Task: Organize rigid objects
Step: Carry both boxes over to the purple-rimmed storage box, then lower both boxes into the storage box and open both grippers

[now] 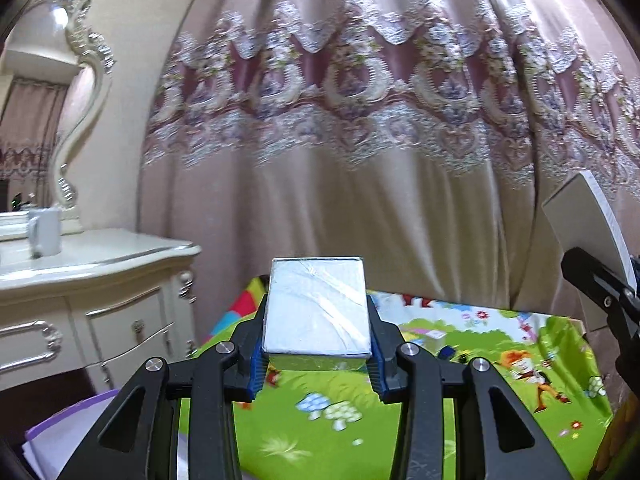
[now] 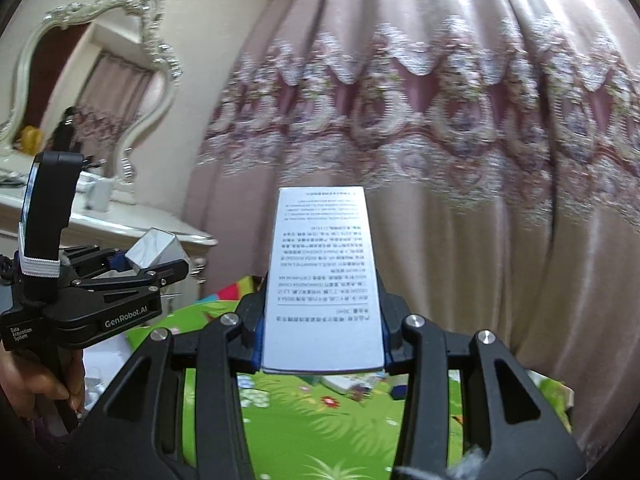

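My left gripper (image 1: 318,332) is shut on a small silver box (image 1: 318,306) and holds it up above a green cartoon mat (image 1: 460,360). The same box (image 2: 156,254) and left gripper (image 2: 150,262) show at the left of the right wrist view. My right gripper (image 2: 322,320) is shut on a tall white box with printed text (image 2: 324,280), held upright above the mat (image 2: 312,432). That white box (image 1: 588,224) shows at the right edge of the left wrist view.
A cream dresser (image 1: 80,280) with a white mug (image 1: 44,230) and an ornate mirror (image 1: 80,80) stands at the left. A pink curtain (image 1: 360,160) hangs close behind. Small items lie on the mat (image 2: 352,386). A purple-edged container (image 1: 60,432) is at lower left.
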`<state>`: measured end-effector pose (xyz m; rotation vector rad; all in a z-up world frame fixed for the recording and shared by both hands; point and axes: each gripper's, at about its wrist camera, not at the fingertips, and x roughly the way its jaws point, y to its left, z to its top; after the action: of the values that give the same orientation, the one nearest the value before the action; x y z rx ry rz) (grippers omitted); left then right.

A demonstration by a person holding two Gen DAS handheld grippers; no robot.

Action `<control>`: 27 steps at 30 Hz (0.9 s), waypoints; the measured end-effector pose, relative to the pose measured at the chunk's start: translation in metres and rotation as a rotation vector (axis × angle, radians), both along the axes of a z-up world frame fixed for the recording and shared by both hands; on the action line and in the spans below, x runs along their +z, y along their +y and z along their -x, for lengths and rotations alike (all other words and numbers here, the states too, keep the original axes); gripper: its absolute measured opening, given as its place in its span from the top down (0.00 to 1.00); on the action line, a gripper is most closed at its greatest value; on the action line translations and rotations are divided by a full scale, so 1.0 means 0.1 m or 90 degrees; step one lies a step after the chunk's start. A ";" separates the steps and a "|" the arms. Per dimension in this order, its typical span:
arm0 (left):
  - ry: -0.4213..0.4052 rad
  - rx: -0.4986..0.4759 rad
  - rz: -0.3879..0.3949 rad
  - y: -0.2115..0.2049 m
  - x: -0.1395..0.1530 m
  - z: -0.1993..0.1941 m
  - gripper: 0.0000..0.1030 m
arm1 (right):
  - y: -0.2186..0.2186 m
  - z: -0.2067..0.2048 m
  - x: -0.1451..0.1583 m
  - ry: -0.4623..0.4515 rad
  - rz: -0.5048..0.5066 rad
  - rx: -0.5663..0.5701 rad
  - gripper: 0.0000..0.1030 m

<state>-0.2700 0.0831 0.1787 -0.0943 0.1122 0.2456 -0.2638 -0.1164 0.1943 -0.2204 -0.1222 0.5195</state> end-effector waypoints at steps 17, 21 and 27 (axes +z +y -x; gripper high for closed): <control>0.129 0.216 0.109 1.26 -0.70 0.60 0.60 | 1.39 0.08 -0.37 0.120 0.152 0.265 0.56; 0.199 0.253 0.156 1.59 -0.94 0.64 0.60 | 1.83 -0.03 -0.66 0.235 0.214 0.329 0.56; 0.336 0.238 0.222 2.07 -1.30 0.49 0.52 | 2.24 -0.04 -1.10 0.322 0.294 0.378 0.55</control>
<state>-0.3190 0.2899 0.0490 -0.3985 0.6674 0.6205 -0.2594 0.1072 0.0848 -0.5015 0.4460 1.1780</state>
